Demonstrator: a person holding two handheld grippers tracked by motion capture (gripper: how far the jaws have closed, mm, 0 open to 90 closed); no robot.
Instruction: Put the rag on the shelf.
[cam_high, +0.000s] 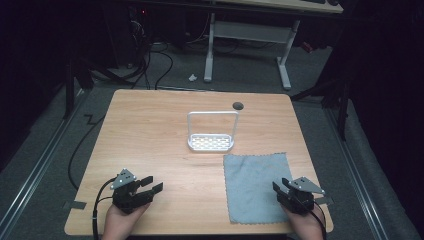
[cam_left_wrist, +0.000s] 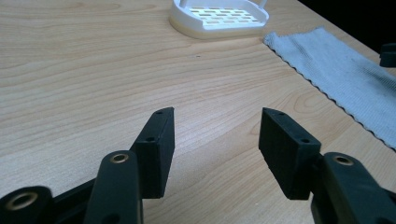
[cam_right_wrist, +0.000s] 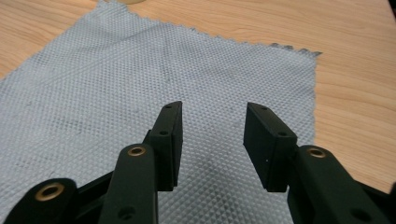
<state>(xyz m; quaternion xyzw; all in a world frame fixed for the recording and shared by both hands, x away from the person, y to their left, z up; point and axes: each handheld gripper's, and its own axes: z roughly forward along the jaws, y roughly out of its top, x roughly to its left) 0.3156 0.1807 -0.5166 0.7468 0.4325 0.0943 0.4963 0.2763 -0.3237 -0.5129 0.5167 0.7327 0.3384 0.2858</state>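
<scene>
A grey cloth (cam_high: 255, 186) lies flat on the wooden table (cam_high: 150, 130) at the front right; its weave shows close up in the right gripper view (cam_right_wrist: 140, 93). A white slotted rack (cam_high: 211, 142) with a tall wire handle stands near the table's middle, and its base (cam_left_wrist: 218, 17) appears at the top of the left gripper view. My left gripper (cam_high: 150, 185) rests open at the front left over bare wood, nothing between its jaws (cam_left_wrist: 216, 130). My right gripper (cam_high: 281, 186) sits open over the cloth's right part (cam_right_wrist: 212, 126), holding nothing.
A small dark hole (cam_high: 238, 105) marks the table's far edge. The cloth's wavy edge (cam_left_wrist: 327, 70) runs along the right of the left gripper view. Beyond the table stand a white desk frame (cam_high: 247, 35) and cables on the floor.
</scene>
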